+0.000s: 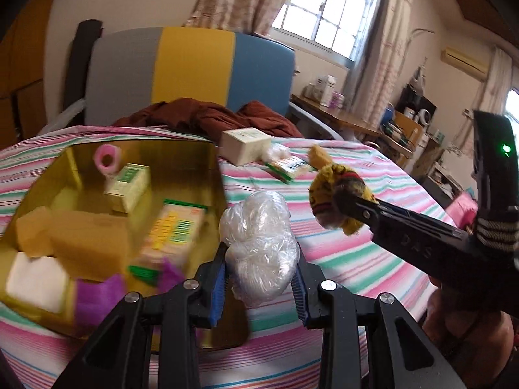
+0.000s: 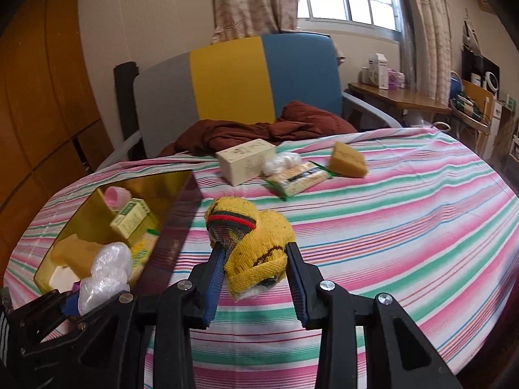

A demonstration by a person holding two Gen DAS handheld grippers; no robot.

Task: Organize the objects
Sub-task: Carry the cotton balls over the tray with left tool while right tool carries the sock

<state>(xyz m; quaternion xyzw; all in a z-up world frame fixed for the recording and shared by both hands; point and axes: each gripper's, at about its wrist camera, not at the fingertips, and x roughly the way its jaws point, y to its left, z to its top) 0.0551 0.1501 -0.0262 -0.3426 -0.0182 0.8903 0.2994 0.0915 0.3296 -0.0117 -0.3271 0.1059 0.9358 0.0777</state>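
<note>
The left gripper (image 1: 259, 278) pinches a plastic bag (image 1: 259, 246) just right of the gold box (image 1: 194, 149) at its 10 o'clock, likely for dropping in. The right gripper (image 2: 254, 275) clamps a yellow sock (image 2: 256, 253) above the bed (image 2: 405, 227), the box at its 9 o'clock.

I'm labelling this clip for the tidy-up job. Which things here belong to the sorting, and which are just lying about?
Part of the job:
- gold box
- plastic-wrapped bundle in the left tool
- yellow sock in the right tool
- cream carton
- snack packet
- yellow sponge

Just lying about:
- brown cloth
- chair
- side desk
</note>
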